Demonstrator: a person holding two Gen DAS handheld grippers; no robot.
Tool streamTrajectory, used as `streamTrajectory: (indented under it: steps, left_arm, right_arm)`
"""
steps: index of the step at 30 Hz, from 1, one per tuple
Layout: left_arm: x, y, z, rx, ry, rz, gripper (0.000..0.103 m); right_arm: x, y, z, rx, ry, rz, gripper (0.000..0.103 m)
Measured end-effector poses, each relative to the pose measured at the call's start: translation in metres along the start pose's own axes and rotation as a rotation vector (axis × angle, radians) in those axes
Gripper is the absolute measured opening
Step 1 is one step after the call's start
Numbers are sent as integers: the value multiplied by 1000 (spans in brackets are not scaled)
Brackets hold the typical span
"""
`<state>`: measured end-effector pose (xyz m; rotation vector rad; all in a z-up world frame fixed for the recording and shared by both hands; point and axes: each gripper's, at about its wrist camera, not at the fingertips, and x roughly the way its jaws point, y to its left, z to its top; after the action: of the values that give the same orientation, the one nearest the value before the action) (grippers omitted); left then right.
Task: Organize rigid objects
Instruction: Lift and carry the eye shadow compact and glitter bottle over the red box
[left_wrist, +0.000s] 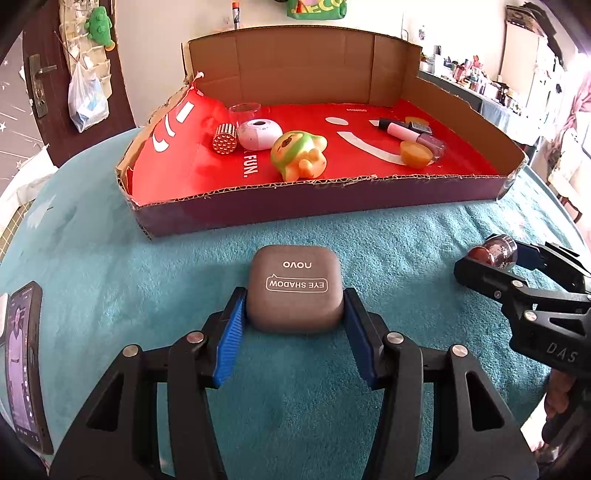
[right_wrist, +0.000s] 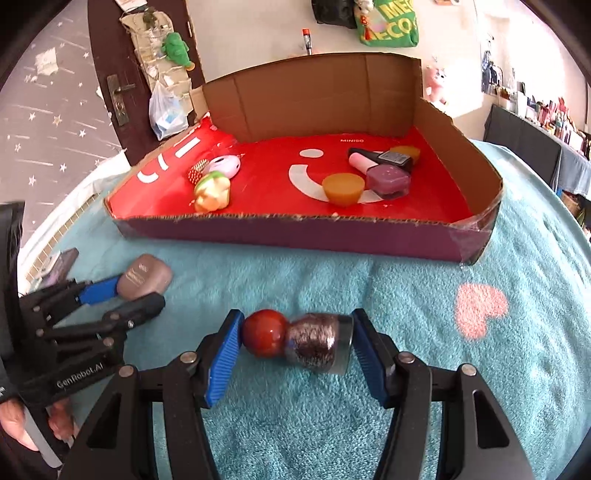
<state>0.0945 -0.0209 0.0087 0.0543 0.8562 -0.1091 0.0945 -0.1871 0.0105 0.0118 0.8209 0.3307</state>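
On the teal towel (left_wrist: 110, 258) in front of the cardboard tray (left_wrist: 332, 199), my left tongs (left_wrist: 293, 325) pinch the eyeshadow case (left_wrist: 293, 288) by its two sides. To its right, my right tongs (right_wrist: 295, 347) clamp a small red-capped glitter bottle (right_wrist: 299, 341) end to end, lying sideways just short of the tray.

Teal towel (right_wrist: 406, 288) with a pink heart (right_wrist: 480, 310); red-lined cardboard tray (left_wrist: 332, 218); taupe eyeshadow case (left_wrist: 295, 288); blue fingers (left_wrist: 229, 339).
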Motion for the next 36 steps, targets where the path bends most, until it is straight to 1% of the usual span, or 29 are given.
streamTrajectory:
  steps: [4,7,13,16,18,19,20,22,25,29,36]
  left_arm:
    - [1,2,-1,-12,-9,-10,53]
    - [2,4,0,-24,-11,-4,61]
    - [2,6,-1,-34,-15,-9,62]
    - [2,6,-1,-34,-17,-5,62]
    - [2,5,-1,-32,-18,-1,61]
    - [2,5,-1,-28,-18,2,59]
    - [1,4,-1,-24,-20,4,53]
    - [0,3,-1,-20,-24,-2,49]
    - [-1,5,-1,-31,-27,-13,49]
    - [-4,11,-1,-63,-34,-46,48]
    - [-11,8,2,-47,-51,-59,48]
  right_arm:
    - [1,3,-1,-15,-15,-19,62]
    - [2,4,-2,-22,-26,-33,62]
    - [3,8,-3,-43,-32,-65,63]
    - [3,9,-4,-50,-33,-67,64]
    - [2,9,-4,-43,-35,-69,64]
    - [3,9,-5,-42,-30,-68,63]
    - [3,9,-5,-45,-29,-71,61]
    - [3,12,-5,-60,-29,-88,61]
    - [3,13,-5,-67,-30,-94,61]
    - [2,7,-4,-32,-27,-62,61]
    - [-2,4,-1,1,-25,-26,61]
